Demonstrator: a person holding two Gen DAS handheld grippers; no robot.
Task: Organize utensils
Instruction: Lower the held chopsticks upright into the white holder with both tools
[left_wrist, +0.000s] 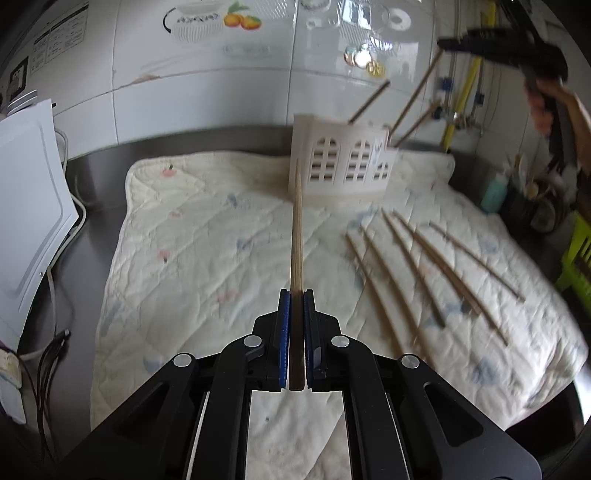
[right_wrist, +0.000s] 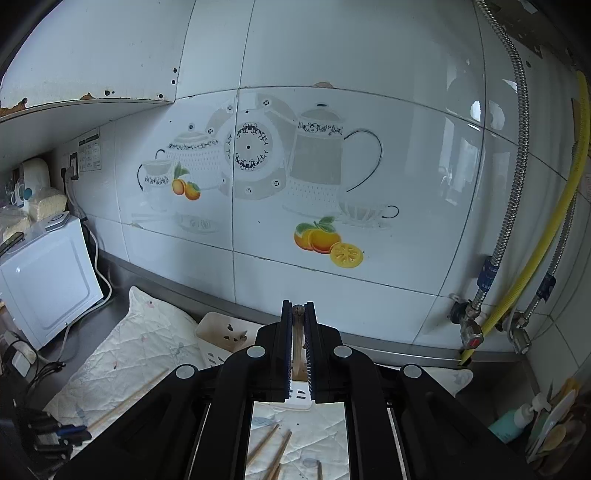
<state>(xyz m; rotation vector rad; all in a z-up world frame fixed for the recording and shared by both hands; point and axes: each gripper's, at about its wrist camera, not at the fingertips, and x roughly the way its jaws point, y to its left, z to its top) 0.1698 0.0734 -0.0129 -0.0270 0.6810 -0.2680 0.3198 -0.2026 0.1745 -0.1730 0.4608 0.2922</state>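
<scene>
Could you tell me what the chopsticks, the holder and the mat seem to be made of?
Chopsticks: likely bamboo or wood, matte tan with faint grain. Holder: probably moulded plastic, smooth cream with cut-out windows. Mat: quilted fabric, stitched lines and soft wrinkles.

Pale, matt wooden chopstick (left_wrist: 297, 236) with fine lengthwise grain. White plastic utensil holder with arched cut-outs (left_wrist: 345, 162), smooth, faintly satin. Cream quilted cloth mat (left_wrist: 207, 236), soft, stitched, creased. Grey brushed-metal counter (left_wrist: 86, 236), dully reflective. Glossy white ceramic wall tiles (right_wrist: 369, 66), mirror-smooth. Corrugated silver metal hose (right_wrist: 517, 147); yellow hose (right_wrist: 546, 240), smooth and glossy like plastic.
</scene>
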